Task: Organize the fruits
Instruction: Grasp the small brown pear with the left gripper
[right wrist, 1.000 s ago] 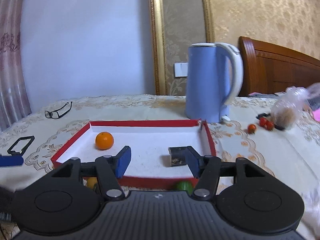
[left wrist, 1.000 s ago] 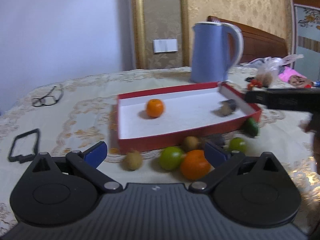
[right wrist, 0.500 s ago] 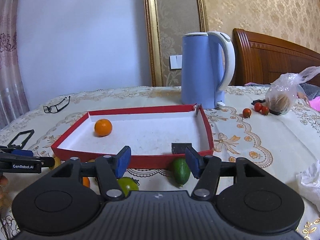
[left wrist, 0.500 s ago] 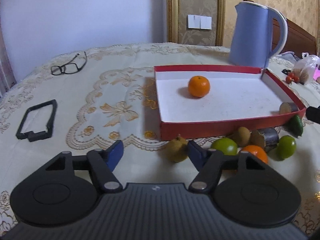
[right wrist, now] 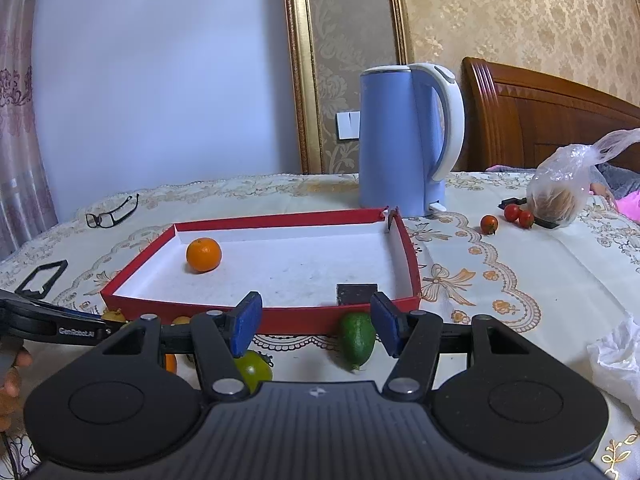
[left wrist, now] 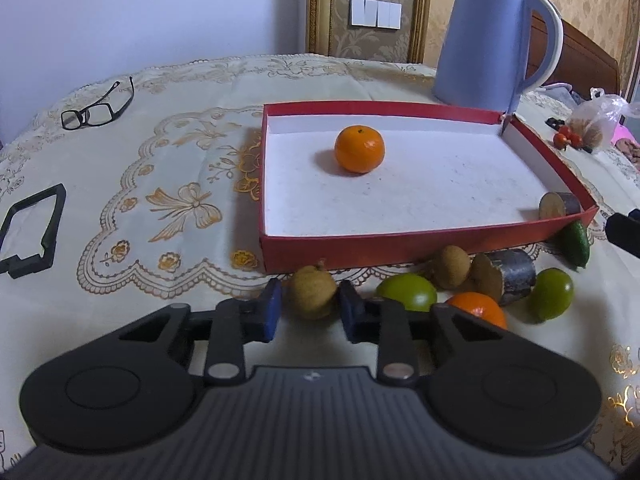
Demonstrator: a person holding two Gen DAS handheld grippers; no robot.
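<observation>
Picking fruit by the red box.

Left gripper [left wrist: 307, 310] down on the table, blue pads on both sides of a small brown fruit [left wrist: 312, 292], closing in; hard to tell if squeezing yet. Right gripper [right wrist: 316, 322] spread wide, holding nothing, over a green fruit [right wrist: 356, 340] just outside the red box [right wrist: 280, 316]. One orange [left wrist: 359, 149] inside the box. More fruit in a row in front of the box: a green lime [left wrist: 406, 291], a second orange [left wrist: 478, 310], another brown fruit [left wrist: 450, 266]. Blue kettle [right wrist: 404, 140] behind the box.

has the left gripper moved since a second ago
Yes. The left gripper has come in toward the red tray and closed around the brown fruit in front of it.
</observation>
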